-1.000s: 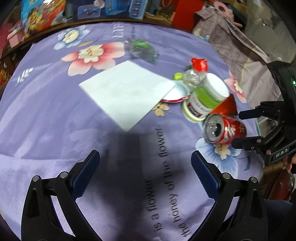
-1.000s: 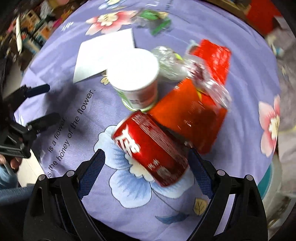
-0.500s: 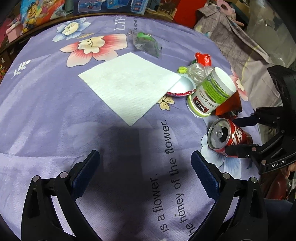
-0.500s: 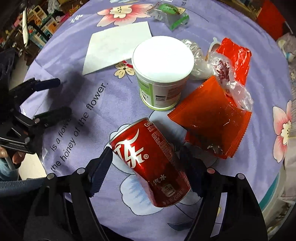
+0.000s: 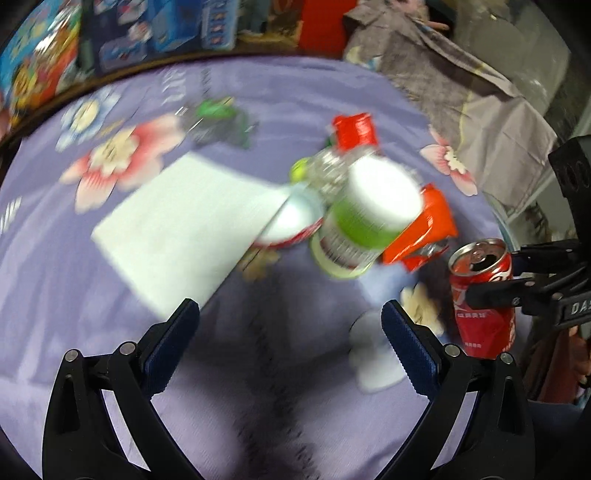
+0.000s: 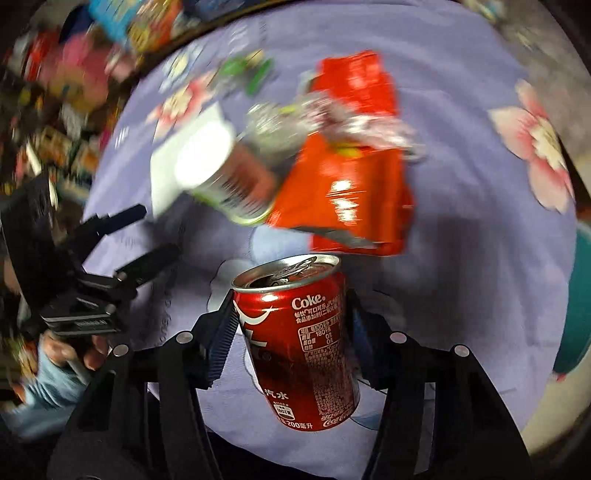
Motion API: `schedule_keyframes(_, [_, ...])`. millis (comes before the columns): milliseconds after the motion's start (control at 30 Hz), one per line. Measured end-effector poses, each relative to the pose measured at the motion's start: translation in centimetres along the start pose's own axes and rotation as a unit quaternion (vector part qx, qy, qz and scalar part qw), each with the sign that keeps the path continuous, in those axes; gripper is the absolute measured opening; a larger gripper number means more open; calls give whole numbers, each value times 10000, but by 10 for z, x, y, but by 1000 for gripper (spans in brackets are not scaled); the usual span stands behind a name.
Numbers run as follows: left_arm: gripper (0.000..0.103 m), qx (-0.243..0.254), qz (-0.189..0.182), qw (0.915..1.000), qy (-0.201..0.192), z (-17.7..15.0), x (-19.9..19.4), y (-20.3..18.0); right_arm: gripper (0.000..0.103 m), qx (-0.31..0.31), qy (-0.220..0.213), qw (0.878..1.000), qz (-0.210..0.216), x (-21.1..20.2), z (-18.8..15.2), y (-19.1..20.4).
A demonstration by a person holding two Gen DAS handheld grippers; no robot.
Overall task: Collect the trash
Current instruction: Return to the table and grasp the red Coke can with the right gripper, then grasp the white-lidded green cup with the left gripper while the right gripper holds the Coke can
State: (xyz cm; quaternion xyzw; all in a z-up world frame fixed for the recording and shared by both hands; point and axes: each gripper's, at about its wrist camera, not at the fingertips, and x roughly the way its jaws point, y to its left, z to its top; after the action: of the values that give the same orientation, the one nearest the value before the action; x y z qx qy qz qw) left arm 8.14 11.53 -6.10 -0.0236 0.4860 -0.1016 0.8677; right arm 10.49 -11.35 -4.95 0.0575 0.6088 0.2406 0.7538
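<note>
My right gripper is shut on a red Coke can and holds it upright above the purple flowered cloth; the can also shows in the left wrist view, clamped at the right edge. My left gripper is open and empty over the cloth. Other trash lies beyond: a white and green tub, orange-red wrappers, a white napkin, a crushed clear bottle, a round lid and a green wrapper.
Colourful boxes line the far table edge. A grey cloth is heaped at the back right. A teal container stands off the table's right side.
My right gripper has closed on the Coke can, tipped it upright and lifted it off the cloth. Both views have swung and are blurred; the left gripper stays open.
</note>
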Motion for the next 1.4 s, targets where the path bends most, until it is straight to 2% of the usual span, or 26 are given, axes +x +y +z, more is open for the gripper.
schedule_keyframes(233, [98, 384, 75, 9990, -195, 27, 19, -28, 54, 888, -270, 9951, 339, -15, -8, -50])
schedule_keyframes(333, [81, 441, 85, 9989, -164, 33, 29, -34, 54, 1096, -293, 9928, 393, -14, -7, -65])
schedule_keyframes(400, [59, 428, -9, 9990, -85, 36, 36, -38, 54, 1193, -295, 9915, 434, -12, -10, -74])
schedule_keyframes(433, [53, 420, -52, 9991, -60, 36, 38, -40, 54, 1222, -288, 9911, 450, -11, -13, -77])
schedule_keyframes(567, [53, 588, 14, 9983, -31, 41, 44, -56, 54, 1369, -273, 9893, 429, -1, -18, -89])
schedule_keyframes(733, [53, 820, 124, 9965, 23, 46, 53, -76, 55, 1555, -245, 9857, 597, 7, -30, -103])
schedule_keyframes(967, [53, 777, 262, 9966, 124, 51, 64, -86, 52, 1500, -291, 9857, 710, 8, -36, -106])
schedule_keyframes(1033, [52, 702, 46, 9973, 224, 51, 57, -86, 52, 1591, -383, 9833, 796, 5, -34, -109])
schedule_keyframes(1233, [52, 601, -16, 9981, 156, 52, 23, -89, 52, 1918, -703, 9733, 1047, -12, -33, -130])
schedule_keyframes(1400, [52, 716, -30, 9974, 14, 55, -4, -104, 52, 2027, -922, 9671, 1229, -25, -38, -141])
